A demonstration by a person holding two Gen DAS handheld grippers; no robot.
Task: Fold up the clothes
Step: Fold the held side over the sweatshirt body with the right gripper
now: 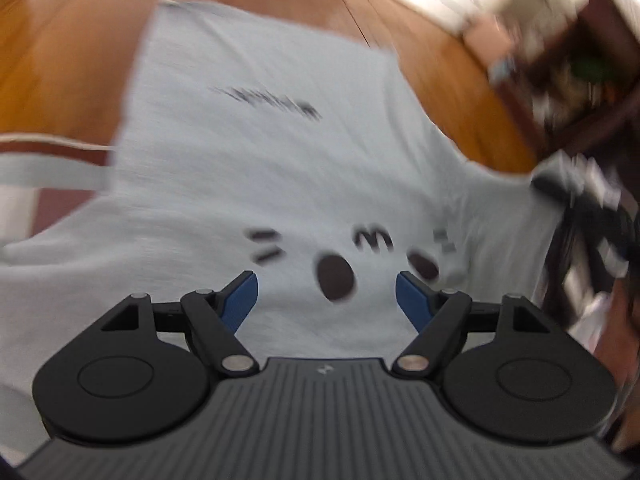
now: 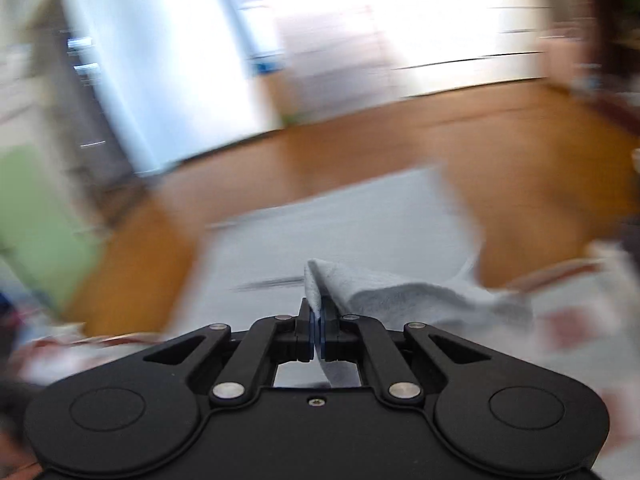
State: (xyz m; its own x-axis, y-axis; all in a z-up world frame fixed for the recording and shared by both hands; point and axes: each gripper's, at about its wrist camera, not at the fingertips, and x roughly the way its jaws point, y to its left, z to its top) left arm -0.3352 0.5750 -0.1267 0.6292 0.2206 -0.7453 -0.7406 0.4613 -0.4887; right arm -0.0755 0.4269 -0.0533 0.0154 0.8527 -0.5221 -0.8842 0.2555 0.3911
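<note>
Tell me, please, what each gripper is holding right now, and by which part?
The right gripper is shut on a fold of the light grey T-shirt at its edge. The left gripper holds nothing, jaws open above the shirt.

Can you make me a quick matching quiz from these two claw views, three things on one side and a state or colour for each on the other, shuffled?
Column one:
1. left claw
2. right claw
3. floor

Column two:
A. brown wood
B. jaws apart, nothing between them, above the white shirt
C. clamped on a fold of pale cloth

Pairs: 1-B, 2-C, 3-A
</note>
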